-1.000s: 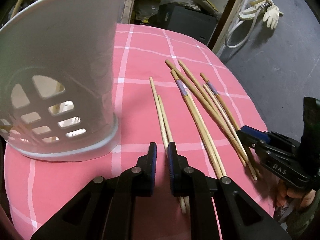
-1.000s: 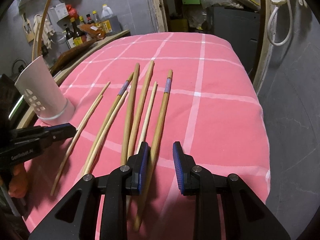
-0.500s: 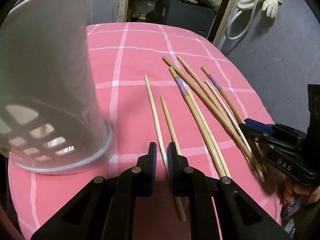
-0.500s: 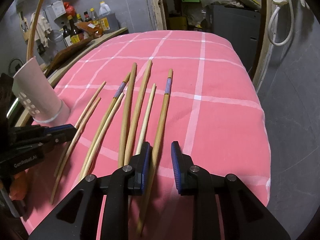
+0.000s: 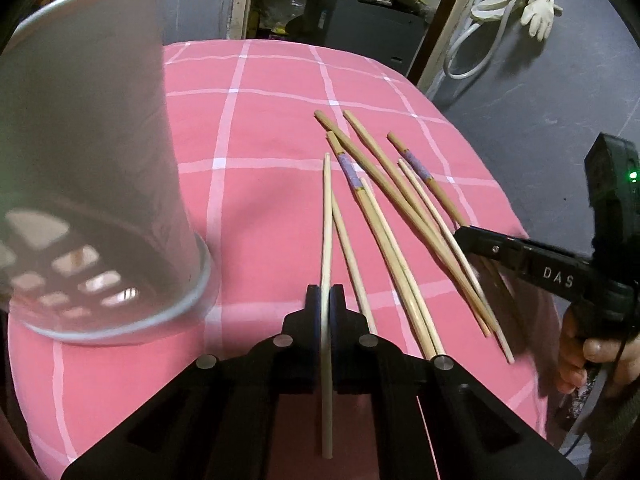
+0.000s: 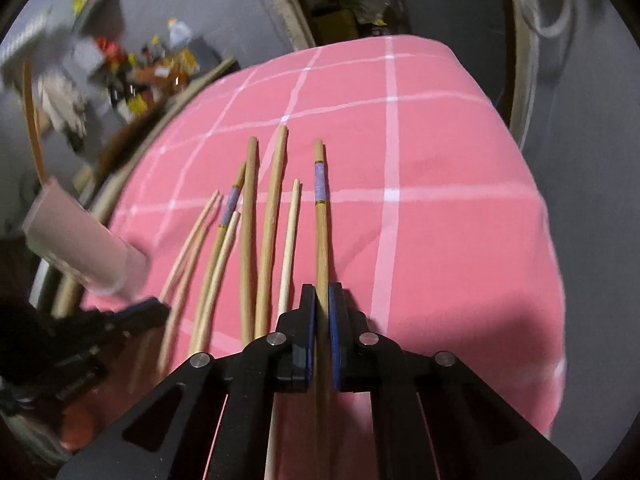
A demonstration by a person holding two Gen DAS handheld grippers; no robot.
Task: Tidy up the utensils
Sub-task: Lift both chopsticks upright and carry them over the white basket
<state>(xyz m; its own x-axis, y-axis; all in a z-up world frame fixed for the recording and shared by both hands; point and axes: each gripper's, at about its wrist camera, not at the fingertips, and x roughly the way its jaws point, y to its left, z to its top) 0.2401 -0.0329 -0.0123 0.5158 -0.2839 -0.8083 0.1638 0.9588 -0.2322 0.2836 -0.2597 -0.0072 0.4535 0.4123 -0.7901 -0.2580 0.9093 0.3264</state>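
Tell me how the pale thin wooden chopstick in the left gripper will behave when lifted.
The pale thin wooden chopstick probably stays stiff. Gripped by the left gripper between both ends, it may pivot. Being thin, it looks light.

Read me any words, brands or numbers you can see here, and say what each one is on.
"DAS": white letters on the side of the right hand-held gripper, seen from the left wrist view.
Labels on the bottles on the far shelf in the right wrist view: too blurred to read.
No other text shows.
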